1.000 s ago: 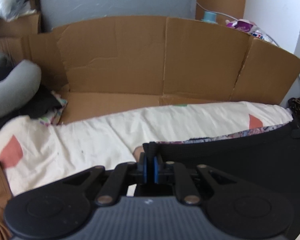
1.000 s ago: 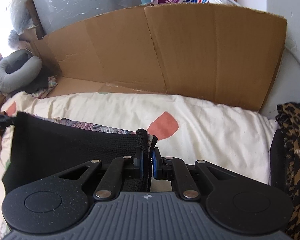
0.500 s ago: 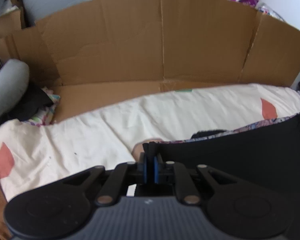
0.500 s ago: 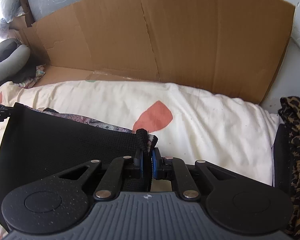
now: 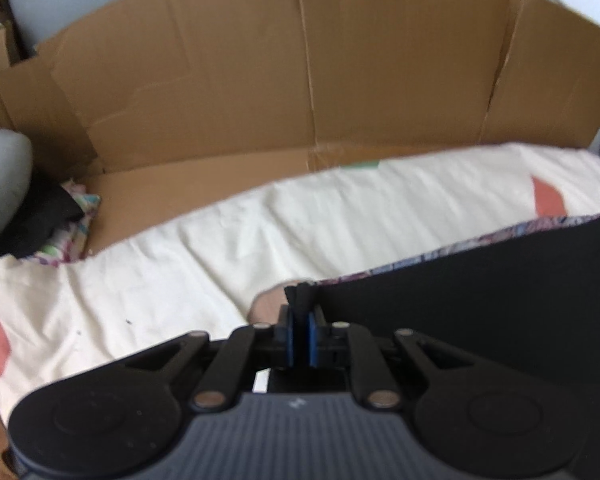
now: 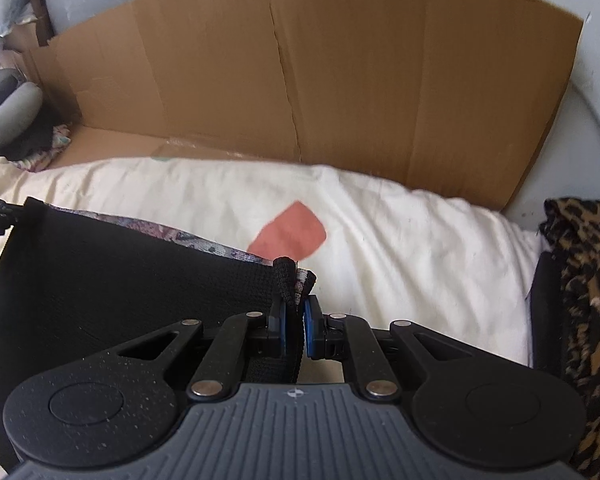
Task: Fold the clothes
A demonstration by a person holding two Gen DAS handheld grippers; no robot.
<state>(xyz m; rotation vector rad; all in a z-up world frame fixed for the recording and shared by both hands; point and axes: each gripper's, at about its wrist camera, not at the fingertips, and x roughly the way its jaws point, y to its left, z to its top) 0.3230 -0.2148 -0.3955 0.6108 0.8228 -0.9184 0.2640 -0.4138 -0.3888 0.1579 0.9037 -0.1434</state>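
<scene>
Two tongs, left tongs (image 5: 299,336) and right tongs (image 6: 293,330), pinch a black garment (image 6: 112,280) taut.

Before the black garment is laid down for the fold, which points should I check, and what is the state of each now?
1. Left gripper clamps a corner of the black garment: ok.
2. Right gripper clamps the other corner: ok.
3. Top edge stretched between both grippers, no sag: ok.
4. Cream bedding ahead free of other clothes: ok.
5. Leopard-print fabric clear of the garment: ok, it lies to the right.
6. Lower hem hanging straight: cannot tell, hidden below the grippers.
</scene>
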